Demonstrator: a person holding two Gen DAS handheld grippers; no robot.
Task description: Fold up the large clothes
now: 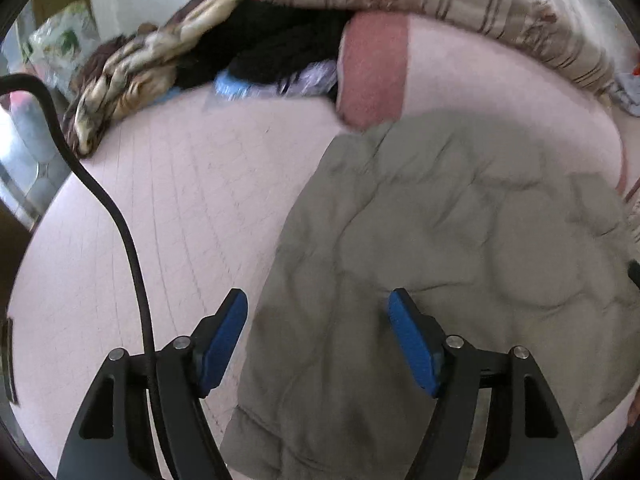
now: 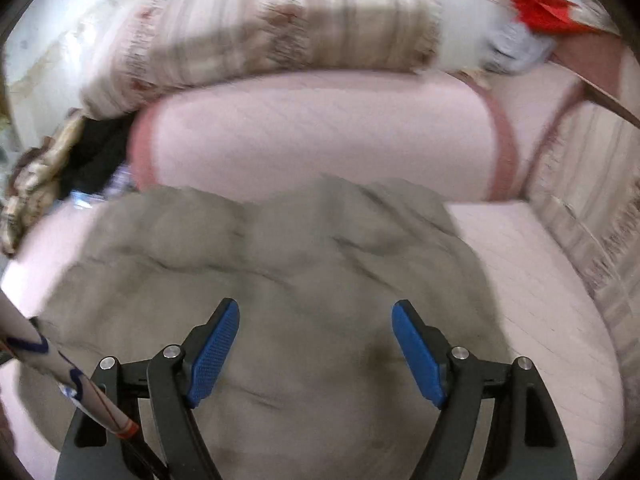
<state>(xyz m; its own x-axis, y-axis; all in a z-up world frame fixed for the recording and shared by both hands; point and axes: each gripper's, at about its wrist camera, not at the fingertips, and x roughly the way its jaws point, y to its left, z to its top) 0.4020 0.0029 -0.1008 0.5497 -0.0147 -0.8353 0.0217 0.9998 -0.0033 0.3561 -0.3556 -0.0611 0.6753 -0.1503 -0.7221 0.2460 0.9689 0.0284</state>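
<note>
A large grey-green garment (image 1: pixel 440 240) lies rumpled on the pale pink bed sheet (image 1: pixel 180 220). In the left wrist view my left gripper (image 1: pixel 318 304) hangs open over the garment's left edge, its blue pads (image 1: pixel 224 336) wide apart with only cloth below them. In the right wrist view the same garment (image 2: pixel 300 260) fills the middle. My right gripper (image 2: pixel 316 312) stands open above its centre, with nothing pinched between the blue pads (image 2: pixel 420 356).
A pink pillow (image 2: pixel 320 140) lies beyond the garment, with a striped blanket (image 2: pixel 260 24) behind it. A heap of other clothes (image 1: pixel 168 52) sits at the bed's far left. A black cable (image 1: pixel 120 220) runs past my left gripper. A red item (image 2: pixel 540 8) lies far right.
</note>
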